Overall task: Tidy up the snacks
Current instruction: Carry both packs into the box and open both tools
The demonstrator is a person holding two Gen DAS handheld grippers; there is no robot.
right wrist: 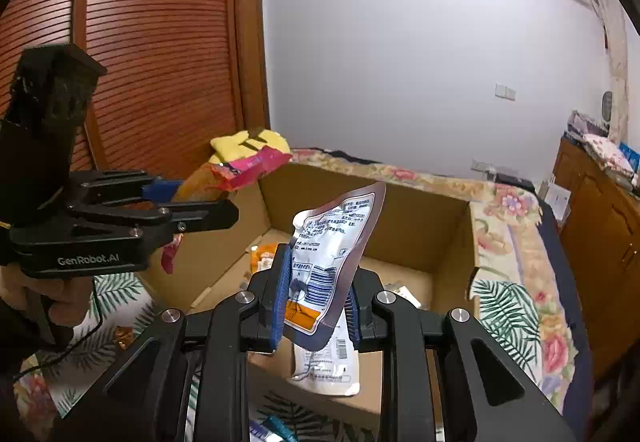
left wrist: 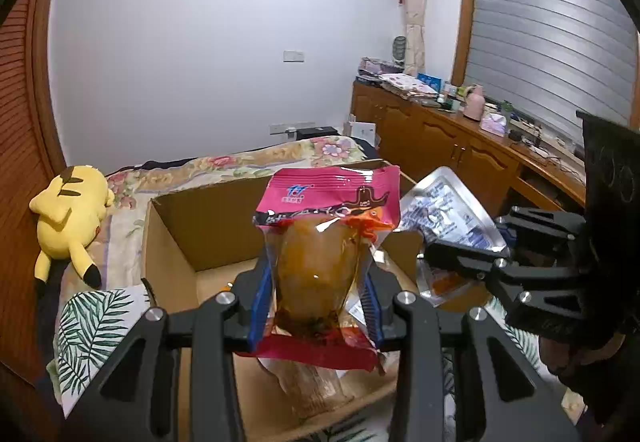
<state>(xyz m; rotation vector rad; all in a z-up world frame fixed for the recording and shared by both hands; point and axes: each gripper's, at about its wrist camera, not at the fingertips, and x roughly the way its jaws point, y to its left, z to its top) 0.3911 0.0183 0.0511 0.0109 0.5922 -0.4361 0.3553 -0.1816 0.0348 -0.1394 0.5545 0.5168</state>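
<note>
Between my left gripper [left wrist: 316, 306] pads stands a pink snack pouch [left wrist: 326, 238], clamped at its waist, long axis upright, its top leaning away from me. Just beyond and below it lies the open cardboard box [left wrist: 172, 238], so the drop is forward and down. My right gripper [left wrist: 460, 262] hangs alongside, about as near the box. From the right wrist, my right gripper [right wrist: 316, 302] is nipped tight on a silver snack pouch [right wrist: 334, 254], standing on end over the cardboard box [right wrist: 420, 226]; a few packets already lie inside. The box sits on a floral quilt [right wrist: 512, 242] on a bed, with a louvred wardrobe [right wrist: 160, 41] behind.
</note>
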